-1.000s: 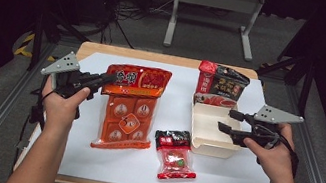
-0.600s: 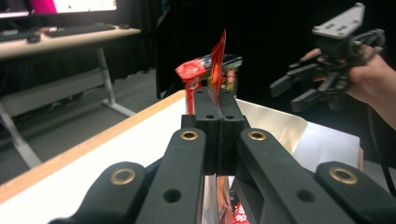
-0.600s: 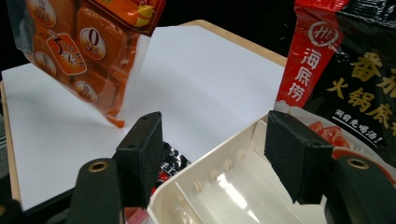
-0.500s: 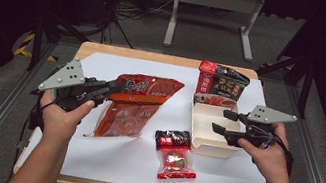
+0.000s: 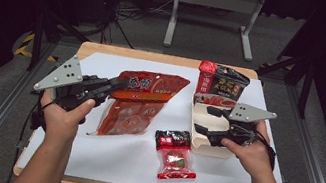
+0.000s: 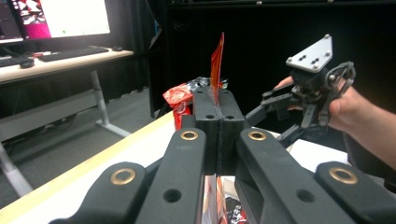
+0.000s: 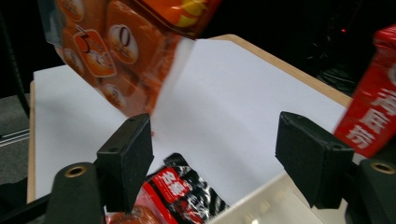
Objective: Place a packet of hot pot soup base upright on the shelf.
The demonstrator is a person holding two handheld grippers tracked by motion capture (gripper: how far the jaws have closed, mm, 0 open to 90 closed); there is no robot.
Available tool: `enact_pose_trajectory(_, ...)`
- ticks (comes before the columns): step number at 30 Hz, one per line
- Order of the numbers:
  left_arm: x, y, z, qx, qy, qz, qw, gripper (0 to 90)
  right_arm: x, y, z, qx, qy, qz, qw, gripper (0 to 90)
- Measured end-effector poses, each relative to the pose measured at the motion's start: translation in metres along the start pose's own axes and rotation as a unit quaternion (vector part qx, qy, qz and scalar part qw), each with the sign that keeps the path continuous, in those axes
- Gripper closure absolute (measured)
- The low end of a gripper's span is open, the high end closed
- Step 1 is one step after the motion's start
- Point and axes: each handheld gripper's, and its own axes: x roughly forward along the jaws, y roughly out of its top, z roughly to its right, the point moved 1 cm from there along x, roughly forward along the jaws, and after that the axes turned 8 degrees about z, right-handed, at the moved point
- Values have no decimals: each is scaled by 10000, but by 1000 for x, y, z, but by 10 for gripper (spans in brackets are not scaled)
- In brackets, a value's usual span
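The large orange-red plastic snack bag is lifted off the white table cover. Its top edge is held up and its lower part hangs down toward the cover, a little to the left of the table's middle. The left gripper has its two black jaws pressed fully together on the top edge of this bag; in the left gripper view the thin edge of the bag stands up out of the seam between the jaws. In the right gripper view the bag hangs in the upper left, above the cover.

The right gripper is over the cream rectangular plastic tray at the right side of the table. Its jaws stand wide apart and there is nothing between them. In the left gripper view this gripper is seen farther off, held in the person's hand.

A small red and black snack packet lies flat on the cover, just beside the tray on its left, below the hanging bag. Behind the tray a red and black upright package stands near the far edge of the table. The wooden table edge shows around the cover.
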Motion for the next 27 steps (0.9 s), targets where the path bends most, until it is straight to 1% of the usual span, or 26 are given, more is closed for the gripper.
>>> enact_pose_trajectory(1, 0, 0, 0, 0, 0, 0, 10000, 900, 0, 0, 0, 0, 0, 0, 10000, 278)
enact_pose_trajectory(6, 3, 2, 5, -6, -152, 111, 9998, 900, 20, 3, -8, -86, 276, 83, 9995, 260)
enact_pose_trajectory(10, 5, 4, 9, 5, -263, 162, 9995, 900, 33, 4, -10, -102, 367, 126, 9992, 251)
enact_pose_trajectory(12, 6, 4, 10, 22, -313, 156, 9994, 900, 38, 4, -10, -91, 430, 147, 9989, 248)
enact_pose_trajectory(15, 9, 4, 15, 72, -359, 64, 9993, 900, 44, 3, -11, -95, 556, 183, 9982, 232)
enact_pose_trajectory(17, 10, 5, 18, 108, -396, 62, 9991, 900, 48, 2, -11, -145, 695, 193, 9973, 224)
enact_pose_trajectory(18, 10, 5, 19, 108, -405, 64, 9991, 900, 50, 2, -12, -181, 726, 177, 9970, 223)
enact_pose_trajectory(23, 11, 6, 22, 92, -488, 122, 9987, 900, 56, 2, -14, -214, 846, 192, 9960, 219)
enact_pose_trajectory(24, 12, 6, 24, 105, -512, 122, 9986, 900, 59, 2, -15, -252, 918, 228, 9952, 219)
enact_pose_trajectory(26, 13, 6, 25, 105, -521, 143, 9985, 900, 59, 3, -16, -265, 954, 248, 9948, 218)
enact_pose_trajectory(27, 14, 5, 25, 117, -531, 145, 9984, 900, 61, 4, -19, -295, 1086, 325, 9931, 218)
